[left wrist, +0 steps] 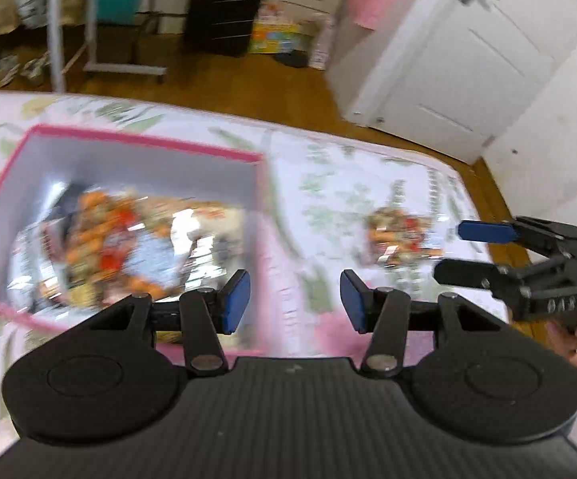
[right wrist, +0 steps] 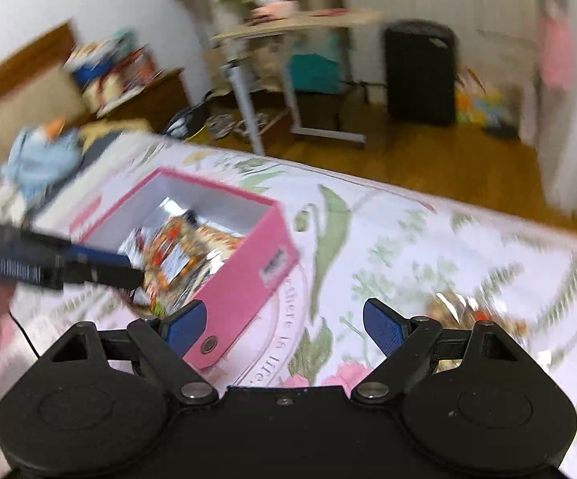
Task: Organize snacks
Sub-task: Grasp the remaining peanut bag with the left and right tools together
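Noted at far left of the right wrist view: light-blue cloth bundle point(right wrist: 38, 161) lying on the floral bedspread point(right wrist: 428, 239) by the headboard end, blurred. Next along: pink storage box point(left wrist: 144, 143), open-topped, resting on the bedspread, white inside, holding several foil snack packets point(left wrist: 100, 247) heaped together; print on them smeared by motion, orange and red patches only legible. Same box point(right wrist: 244, 279) confirmed in the right wrist view, with a metal snap on its near corner flap. Left gripper point(left wrist: 294, 299) hovering above the box's right wall, blue pads well apart, released, nothing between them; seen from the right wrist view as a dark blurred bar point(right wrist: 88, 265) over the box's near-left edge. Further right: single foil snack packet point(left wrist: 402, 235) lying loose on the bedspread, apart from the box; also visible behind the right finger linkage in the right wrist view point(right wrist: 468, 315). Right gripper point(right wrist: 284, 325) spread wide, released, empty; from the left wrist view point(left wrist: 448, 249) positioned just beside the loose packet, contact not determinable. At far right: white door point(left wrist: 468, 80) above wooden floor point(left wrist: 248, 92).
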`<state>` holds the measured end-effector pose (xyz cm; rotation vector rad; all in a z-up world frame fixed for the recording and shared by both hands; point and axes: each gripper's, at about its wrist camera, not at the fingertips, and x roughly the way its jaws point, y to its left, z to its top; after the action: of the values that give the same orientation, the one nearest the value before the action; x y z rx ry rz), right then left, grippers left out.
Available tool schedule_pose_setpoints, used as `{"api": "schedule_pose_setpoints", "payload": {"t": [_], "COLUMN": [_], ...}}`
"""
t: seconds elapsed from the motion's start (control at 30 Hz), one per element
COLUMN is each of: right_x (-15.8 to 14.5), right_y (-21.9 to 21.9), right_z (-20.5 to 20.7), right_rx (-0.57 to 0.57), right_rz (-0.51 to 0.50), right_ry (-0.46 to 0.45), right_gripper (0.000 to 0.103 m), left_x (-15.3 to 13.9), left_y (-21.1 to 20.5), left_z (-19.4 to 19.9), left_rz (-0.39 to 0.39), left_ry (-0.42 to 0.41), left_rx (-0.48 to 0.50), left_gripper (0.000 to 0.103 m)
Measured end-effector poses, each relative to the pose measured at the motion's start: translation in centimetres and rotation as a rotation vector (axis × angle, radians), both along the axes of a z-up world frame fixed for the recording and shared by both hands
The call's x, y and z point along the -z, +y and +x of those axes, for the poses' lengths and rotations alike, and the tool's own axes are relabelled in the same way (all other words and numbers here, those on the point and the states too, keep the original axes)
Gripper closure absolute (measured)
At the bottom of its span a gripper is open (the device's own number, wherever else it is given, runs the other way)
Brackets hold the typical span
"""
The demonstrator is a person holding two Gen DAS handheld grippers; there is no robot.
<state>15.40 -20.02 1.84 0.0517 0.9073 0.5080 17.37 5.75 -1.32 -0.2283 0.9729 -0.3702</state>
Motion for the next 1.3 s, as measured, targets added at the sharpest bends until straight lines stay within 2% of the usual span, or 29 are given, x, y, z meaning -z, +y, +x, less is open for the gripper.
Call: {"api": "schedule_pose_setpoints", "payload": {"t": [0.17,0.23,0.3,0.4,0.43,0.5,0.63,0.73,0.8,0.93,1.03,1.1,1.13,1.17,1.23,1.3], "right_x": [1.4,2.4,3.7,6.1,7.1,9.3,13.5,15.8,16.7,17.8,17.7,17.5,17.5,17.4,17.1,16.5], "right_y": [-4.6,-6.7,-8.9,-13.0,-14.4,-16.8,-19.9,-21.1,-21.2,-20.3,-19.5,-18.9,-18.8,-18.6,-18.1,-17.0], "right_z": [1.3,1.8,2.3,3.2,3.6,4.2,5.4,6.1,6.7,7.7,8.0,8.0,8.1,8.1,7.8,7.4], "right_rx": [0.132,0.183,0.24,0.333,0.362,0.43,0.502,0.514,0.503,0.457,0.435,0.414,0.401,0.407,0.407,0.389], "right_rz": [-0.017,-0.034,-0.027,0.029,0.059,0.105,0.135,0.178,0.212,0.244,0.208,0.181,0.187,0.196,0.185,0.118], "right_ry": [0.001,-0.014,-0.016,-0.004,0.009,0.04,0.098,0.14,0.158,0.201,0.187,0.189,0.218,0.245,0.291,0.295], "right_gripper": [0.014,0.014,0.014,0.014,0.014,0.015,0.02,0.026,0.034,0.04,0.047,0.061,0.061,0.065,0.068,0.069], "left_x": [0.7,1.8,3.2,6.1,7.0,8.7,11.1,12.8,13.9,15.4,16.2,16.3,16.4,16.5,16.4,16.2], "left_y": [-6.1,-8.2,-10.2,-12.8,-13.3,-14.0,-15.1,-16.1,-16.8,-18.2,-18.9,-19.4,-19.6,-19.8,-20.3,-20.6], "left_z": [1.9,2.5,3.3,4.8,5.6,7.0,9.3,10.7,11.3,11.7,12.0,12.1,12.0,12.0,11.5,10.8], "left_rz": [-0.043,-0.055,-0.028,-0.01,-0.008,0.002,-0.051,-0.039,-0.027,-0.006,-0.069,-0.071,-0.083,-0.103,-0.076,-0.058], "left_ry": [-0.002,-0.011,-0.03,-0.009,0.01,0.051,0.082,0.102,0.117,0.12,0.129,0.139,0.147,0.164,0.152,0.148], "left_rx": [0.07,0.058,0.059,0.077,0.072,-0.006,-0.05,-0.047,-0.032,-0.017,0.018,0.029,0.028,0.036,0.042,0.076], "left_gripper": [0.055,0.054,0.054,0.054,0.055,0.056,0.056,0.056,0.056,0.054,0.052,0.052,0.056,0.056,0.056,0.056]}}
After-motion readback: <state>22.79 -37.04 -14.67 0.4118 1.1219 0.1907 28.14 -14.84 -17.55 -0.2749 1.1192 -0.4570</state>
